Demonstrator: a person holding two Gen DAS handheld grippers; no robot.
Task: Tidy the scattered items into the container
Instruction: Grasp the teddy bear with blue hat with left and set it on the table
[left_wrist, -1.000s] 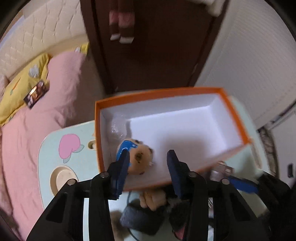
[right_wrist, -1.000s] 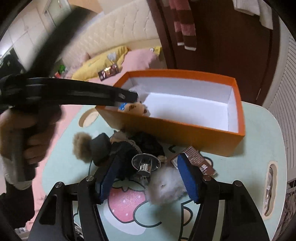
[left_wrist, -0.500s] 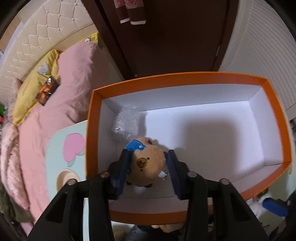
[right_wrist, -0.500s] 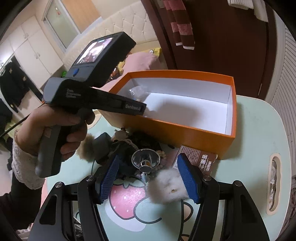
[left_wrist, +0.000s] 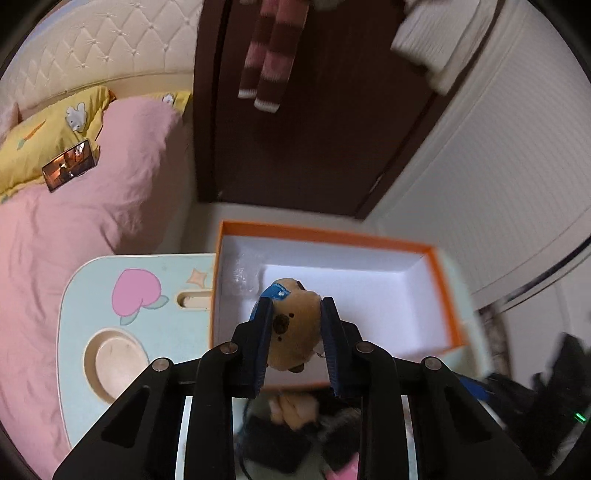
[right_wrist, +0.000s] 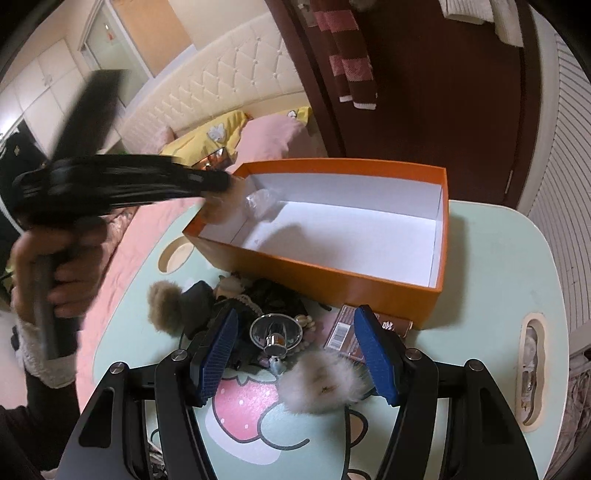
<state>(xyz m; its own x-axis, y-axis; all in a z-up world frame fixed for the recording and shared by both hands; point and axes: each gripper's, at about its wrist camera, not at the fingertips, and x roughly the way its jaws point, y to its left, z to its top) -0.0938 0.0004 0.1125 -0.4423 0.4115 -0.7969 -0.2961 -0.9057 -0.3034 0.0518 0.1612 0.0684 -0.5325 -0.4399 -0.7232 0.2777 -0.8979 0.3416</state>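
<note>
Left gripper (left_wrist: 297, 334) just closing, clenched on bear plush (left_wrist: 295, 332) above orange box (left_wrist: 441, 295); right gripper (right_wrist: 297, 354) released.

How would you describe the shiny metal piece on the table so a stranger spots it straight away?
Find the orange box on the pale green table. In the clutter before its near wall sits a round chrome suction cup, between the right gripper fingers. It alone is shiny metal; its neighbours are furry or dark.

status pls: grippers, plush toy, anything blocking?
Left gripper just closed on brown plush toy, over orange box. Right gripper open above clutter. Nothing blocking.
</note>
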